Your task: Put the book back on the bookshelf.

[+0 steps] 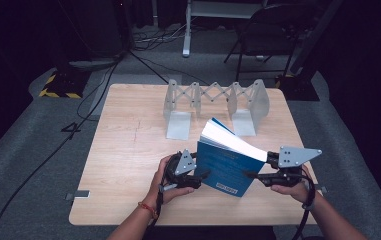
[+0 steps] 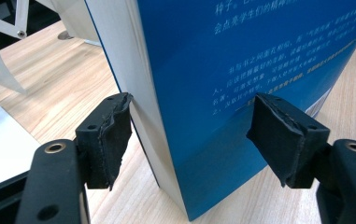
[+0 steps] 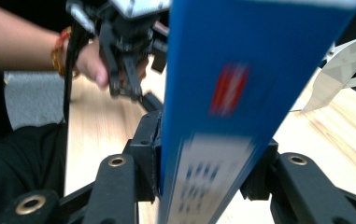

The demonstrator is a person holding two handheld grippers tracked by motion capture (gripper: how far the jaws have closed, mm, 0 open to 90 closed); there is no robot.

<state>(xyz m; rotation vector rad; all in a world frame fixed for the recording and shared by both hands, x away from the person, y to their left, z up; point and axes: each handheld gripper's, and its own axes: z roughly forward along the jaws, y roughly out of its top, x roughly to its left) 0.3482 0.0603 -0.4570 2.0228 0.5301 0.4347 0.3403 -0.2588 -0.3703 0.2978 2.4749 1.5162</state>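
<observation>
The right gripper [image 1: 258, 176] clamps the thick blue paperback book [image 1: 225, 167] by its spine; the left gripper's [image 2: 192, 135] jaws stand apart around its page edge, clear of it.

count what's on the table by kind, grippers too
blue book: 1
expanding bookend rack: 1
grippers: 2, the left gripper open around the book, the right gripper shut on its spine
total: 4
</observation>
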